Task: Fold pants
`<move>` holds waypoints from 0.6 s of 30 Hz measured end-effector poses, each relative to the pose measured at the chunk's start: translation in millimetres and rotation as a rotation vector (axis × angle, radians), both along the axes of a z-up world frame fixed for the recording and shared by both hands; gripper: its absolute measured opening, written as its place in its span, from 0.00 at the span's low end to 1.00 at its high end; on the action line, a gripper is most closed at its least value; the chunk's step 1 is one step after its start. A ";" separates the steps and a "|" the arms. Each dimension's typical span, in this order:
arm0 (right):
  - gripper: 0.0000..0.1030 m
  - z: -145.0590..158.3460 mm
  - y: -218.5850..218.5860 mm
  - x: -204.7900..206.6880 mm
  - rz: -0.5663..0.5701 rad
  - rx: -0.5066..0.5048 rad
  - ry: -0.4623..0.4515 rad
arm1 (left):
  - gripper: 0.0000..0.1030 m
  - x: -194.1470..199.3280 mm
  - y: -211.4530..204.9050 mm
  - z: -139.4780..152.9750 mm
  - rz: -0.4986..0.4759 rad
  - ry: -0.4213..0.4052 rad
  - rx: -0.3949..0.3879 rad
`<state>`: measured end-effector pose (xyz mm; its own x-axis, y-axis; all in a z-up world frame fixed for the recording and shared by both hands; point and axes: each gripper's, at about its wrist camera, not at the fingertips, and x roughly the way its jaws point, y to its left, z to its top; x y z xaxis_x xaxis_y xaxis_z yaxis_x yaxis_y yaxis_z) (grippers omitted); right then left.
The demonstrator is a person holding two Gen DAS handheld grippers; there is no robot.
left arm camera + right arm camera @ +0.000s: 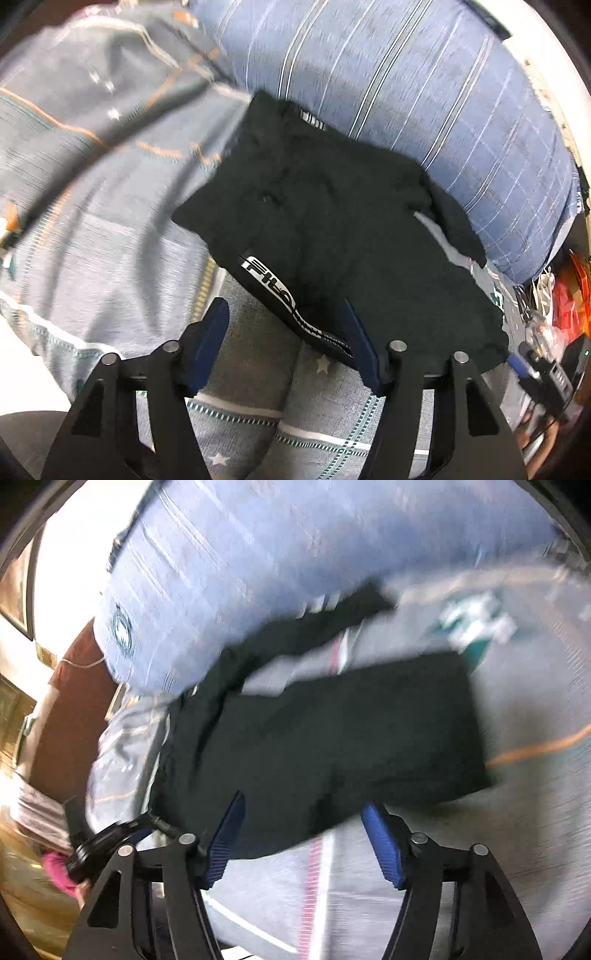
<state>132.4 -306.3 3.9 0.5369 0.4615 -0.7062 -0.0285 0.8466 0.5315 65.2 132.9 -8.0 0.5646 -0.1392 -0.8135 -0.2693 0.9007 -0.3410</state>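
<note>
Black pants point(332, 221) with a white logo stripe lie folded into a compact shape on the grey patterned bedspread point(110, 229). My left gripper point(284, 306) is open and empty, its blue pads just above the pants' near edge. In the right wrist view the pants point(325, 738) appear blurred, a flat dark block with a strip trailing up toward the pillow. My right gripper point(303, 808) is open and empty over the pants' near edge. The other gripper shows at the right edge of the left wrist view point(535, 369) and lower left of the right wrist view point(107, 842).
A large blue striped pillow point(406, 85) lies right behind the pants; it also shows in the right wrist view point(221, 572). Red and mixed clutter point(565, 295) sits beyond the bed's right edge. A brown bed frame point(74, 709) and floor lie at left.
</note>
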 end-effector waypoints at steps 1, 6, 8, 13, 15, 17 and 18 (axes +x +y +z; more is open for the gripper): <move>0.65 2.7 -10.7 -2.1 -0.031 -0.032 -0.009 | 0.60 -2.3 -1.7 1.5 -0.008 -0.009 -0.002; 0.67 -11.8 -46.8 10.6 -0.163 -0.071 0.033 | 0.60 2.5 -26.4 5.2 -0.077 -0.027 -0.031; 0.67 -22.4 -44.4 17.1 -0.155 -0.096 0.067 | 0.60 5.0 -43.1 6.1 -0.106 -0.031 -0.030; 0.26 -33.4 -27.1 24.1 -0.104 -0.259 0.056 | 0.60 3.1 -78.7 10.5 -0.178 -0.048 0.031; 0.16 -36.2 -23.9 24.3 -0.086 -0.268 0.078 | 0.60 1.9 -90.6 12.6 -0.208 -0.055 0.055; 0.11 -27.0 -25.1 24.7 -0.070 -0.261 0.093 | 0.60 4.7 -99.4 15.8 -0.240 -0.048 0.068; 0.11 -20.5 -26.5 24.2 -0.063 -0.258 0.093 | 0.60 8.6 -100.8 16.8 -0.251 -0.043 0.069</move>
